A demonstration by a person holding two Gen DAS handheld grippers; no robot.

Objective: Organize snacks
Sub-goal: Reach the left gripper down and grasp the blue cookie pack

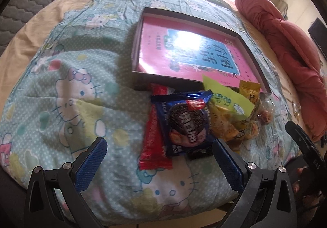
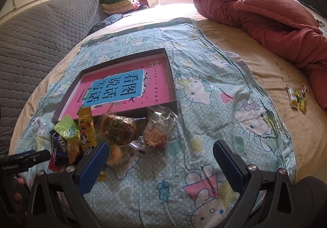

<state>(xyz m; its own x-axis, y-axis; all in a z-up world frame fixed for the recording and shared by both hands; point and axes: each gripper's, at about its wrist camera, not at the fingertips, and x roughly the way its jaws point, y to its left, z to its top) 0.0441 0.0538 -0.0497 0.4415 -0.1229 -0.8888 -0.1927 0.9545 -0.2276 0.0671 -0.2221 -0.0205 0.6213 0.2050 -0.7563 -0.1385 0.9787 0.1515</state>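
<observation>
A: On a bed, a cartoon-cat sheet (image 2: 214, 89) carries a shallow dark tray (image 2: 171, 76) with a pink book (image 2: 122, 87) lying flat inside it.

B: And the snacks? They sit in a pile against the tray's near edge — a blue cookie packet (image 1: 184, 121) overlapping a red wrapper (image 1: 153, 142), a green packet (image 1: 229, 101) and a yellow one (image 1: 248, 91) leaning onto the tray rim, two clear-wrapped cakes (image 2: 119, 127) (image 2: 156, 136) beside them.

A: The left gripper (image 1: 159, 158) hovers low over the cookie packet, its blue pads spread wide and gripping nothing.

B: The right gripper (image 2: 159, 158) is likewise spread wide and empty, over bare sheet just right of the pile. One stray yellow-green packet (image 2: 297, 97) lies well apart — near a rumpled red quilt (image 2: 265, 17).
</observation>
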